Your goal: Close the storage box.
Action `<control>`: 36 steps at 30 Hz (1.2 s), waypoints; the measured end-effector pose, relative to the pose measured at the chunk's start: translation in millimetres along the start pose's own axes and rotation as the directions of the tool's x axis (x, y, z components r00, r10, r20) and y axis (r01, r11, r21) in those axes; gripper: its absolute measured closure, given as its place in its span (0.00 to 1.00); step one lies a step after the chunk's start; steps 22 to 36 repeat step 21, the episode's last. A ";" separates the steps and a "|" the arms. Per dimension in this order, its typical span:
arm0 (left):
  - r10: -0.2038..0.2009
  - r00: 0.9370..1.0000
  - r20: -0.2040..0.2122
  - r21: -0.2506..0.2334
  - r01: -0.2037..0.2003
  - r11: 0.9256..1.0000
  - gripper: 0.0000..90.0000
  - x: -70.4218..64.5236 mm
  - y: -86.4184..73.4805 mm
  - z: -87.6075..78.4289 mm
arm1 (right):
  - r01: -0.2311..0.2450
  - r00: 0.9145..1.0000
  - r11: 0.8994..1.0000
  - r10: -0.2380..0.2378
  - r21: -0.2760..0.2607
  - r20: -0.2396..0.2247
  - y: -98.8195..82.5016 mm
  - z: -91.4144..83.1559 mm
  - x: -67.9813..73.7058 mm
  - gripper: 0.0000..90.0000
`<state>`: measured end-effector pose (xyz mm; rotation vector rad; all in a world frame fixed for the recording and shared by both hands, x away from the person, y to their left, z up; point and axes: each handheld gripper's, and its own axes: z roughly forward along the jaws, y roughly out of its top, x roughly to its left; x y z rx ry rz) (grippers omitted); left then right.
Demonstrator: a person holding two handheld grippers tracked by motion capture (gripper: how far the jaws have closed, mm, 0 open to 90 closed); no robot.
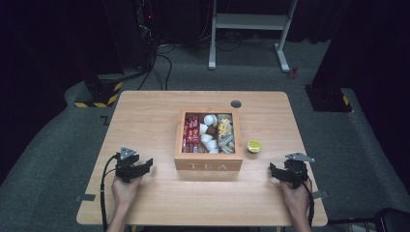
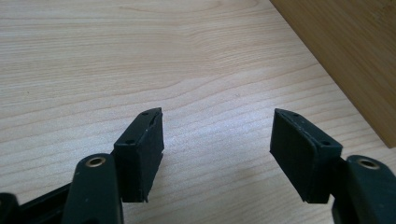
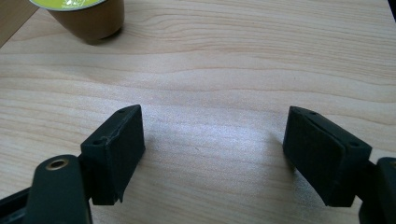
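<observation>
Near the counter's right edge, just beside the TEA box [image 1: 209, 166], the lime-lidded coffee capsule [image 1: 254, 146] sits ahead and inward of my right gripper [image 1: 274, 172], whose fingers [image 3: 114, 154] gape wide and empty, clearly nearer than my equally wide-open left gripper [image 1: 146, 165].
</observation>
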<state>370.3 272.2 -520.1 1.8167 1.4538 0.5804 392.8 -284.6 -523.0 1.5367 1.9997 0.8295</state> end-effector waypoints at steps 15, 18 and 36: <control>0.049 0.998 -0.050 0.026 -0.048 0.999 0.37 -6.9 -1.7 11.2 | 0.000 1.000 1.000 0.000 0.000 0.000 0.0 0.0 0.0 0.23; 0.078 0.995 -0.056 0.037 -0.076 0.996 0.32 -10.4 -1.5 12.3 | 0.000 1.000 1.000 0.000 0.000 -0.001 -0.1 0.0 0.0 0.23; 0.072 0.996 -0.055 0.038 -0.070 0.997 0.32 -10.7 -1.5 12.6 | 0.000 1.000 1.000 0.000 0.000 -0.001 -0.1 0.0 0.0 0.23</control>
